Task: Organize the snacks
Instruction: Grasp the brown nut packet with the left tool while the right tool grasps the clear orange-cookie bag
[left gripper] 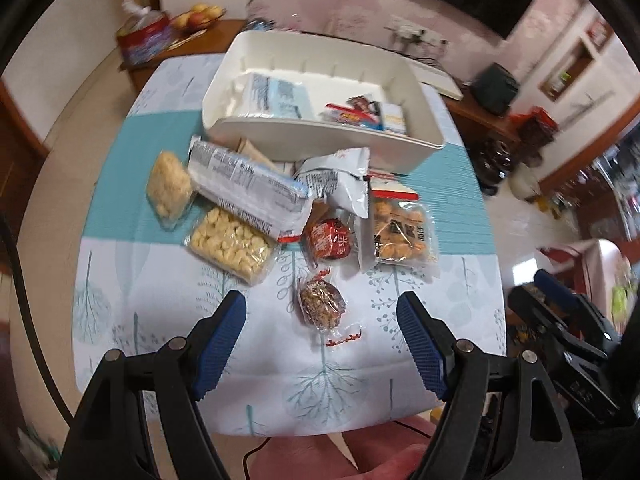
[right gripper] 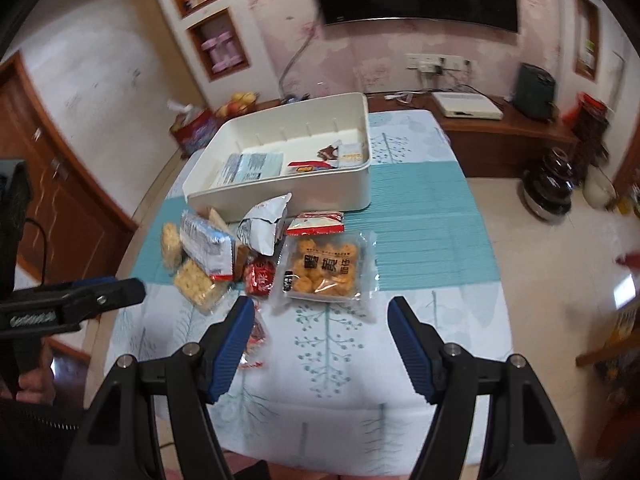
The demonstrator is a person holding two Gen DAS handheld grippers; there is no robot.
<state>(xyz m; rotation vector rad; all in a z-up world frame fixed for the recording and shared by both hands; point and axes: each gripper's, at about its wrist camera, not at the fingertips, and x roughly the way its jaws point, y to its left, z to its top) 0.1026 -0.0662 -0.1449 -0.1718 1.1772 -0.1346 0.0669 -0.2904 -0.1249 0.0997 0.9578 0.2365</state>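
Both jaws spread wide, nothing between them: left gripper (left gripper: 321, 334) hangs over the round nut-cake packet (left gripper: 321, 303), right gripper (right gripper: 322, 330) over bare tablecloth (right gripper: 420, 216) just short of the orange puff-snack bag (right gripper: 326, 270). White bin (left gripper: 420, 142) sits beyond the loose pile and already holds a few packs. Likely risks: the nut-cake's crinkly wrap slips or gets caught only by its twisted end; closing hard crumbles the cake. The red round packet (left gripper: 330, 240) lies near, so the sweep could nudge it. Pale cracker pack (left gripper: 230, 244) is pinned under the long blue-white biscuit sleeve (left gripper: 248, 188); pulling it drags neighbours.
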